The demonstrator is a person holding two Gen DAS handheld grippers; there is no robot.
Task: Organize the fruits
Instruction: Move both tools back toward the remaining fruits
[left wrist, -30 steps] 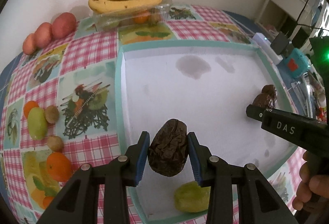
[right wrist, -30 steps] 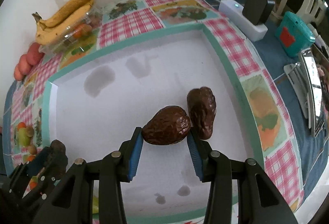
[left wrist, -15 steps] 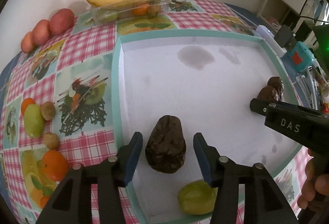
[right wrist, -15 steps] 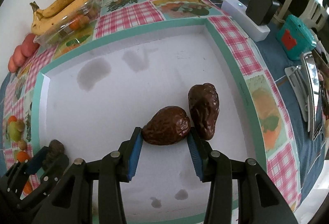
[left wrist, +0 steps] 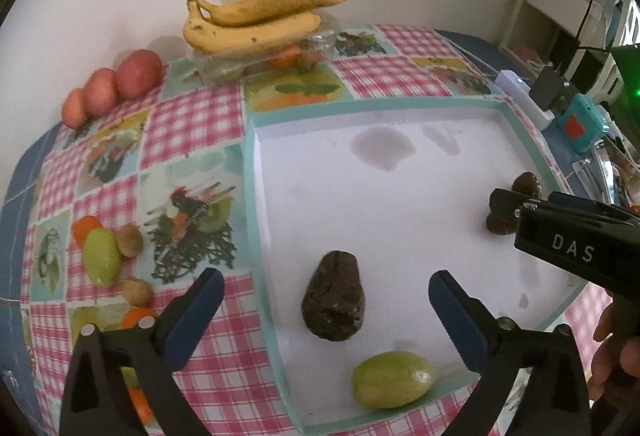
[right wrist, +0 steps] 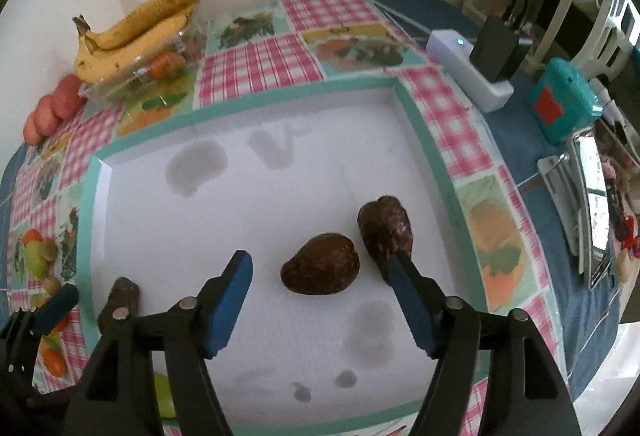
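Dark fruit (left wrist: 334, 300) lies untouched between left gripper (left wrist: 326, 290) jaws, opening; right gripper (right wrist: 320, 272) likewise.

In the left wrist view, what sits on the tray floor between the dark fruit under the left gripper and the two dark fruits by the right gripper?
Nothing: the white tray is bare between the dark fruit and that pair, in the left wrist view.

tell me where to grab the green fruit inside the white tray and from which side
Grip the green fruit across its short middle, coming from above. It lies on its side, long axis along the tray's near rim, so the pads close front-to-back on its narrow width.
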